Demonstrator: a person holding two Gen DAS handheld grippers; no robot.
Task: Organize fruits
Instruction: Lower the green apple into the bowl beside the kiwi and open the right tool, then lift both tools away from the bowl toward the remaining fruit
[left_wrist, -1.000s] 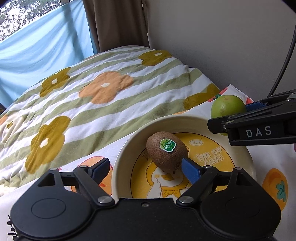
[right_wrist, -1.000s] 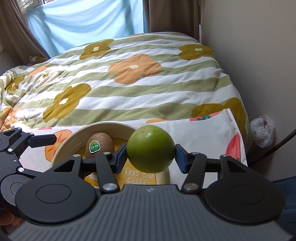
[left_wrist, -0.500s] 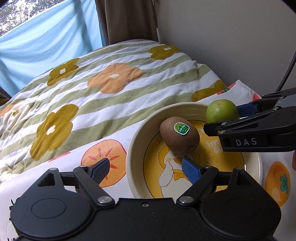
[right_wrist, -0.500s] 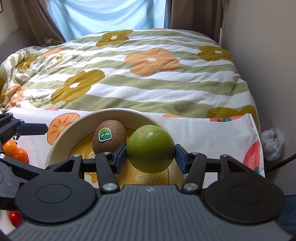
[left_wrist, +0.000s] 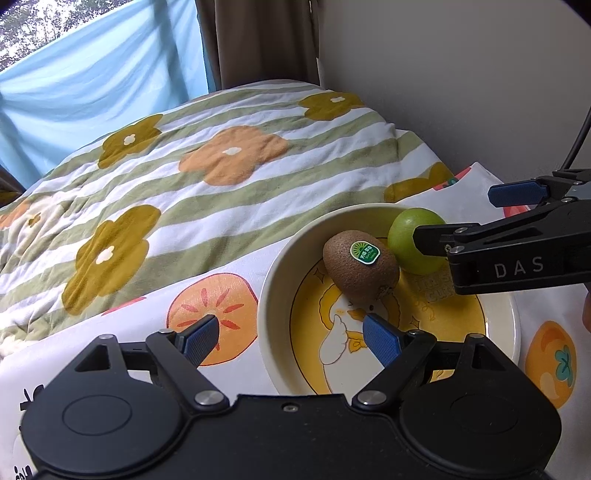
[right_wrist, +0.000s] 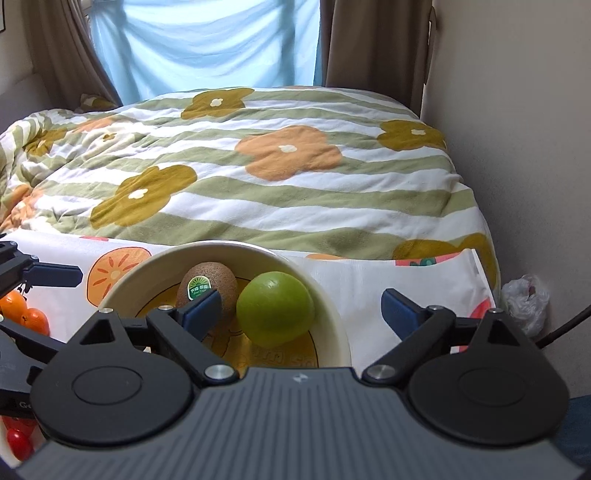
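Jaws parted; smooth round green fruit beside fuzzy kiwi.

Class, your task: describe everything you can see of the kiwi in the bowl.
The kiwi is an oval fruit with fuzzy brown skin and looks whole. A round green sticker sits on its upper side. It lies on its side in the cream bowl, resting on the yellow printed bottom. The green fruit lies close beside it; whether they touch is unclear. Neither open gripper holds it.
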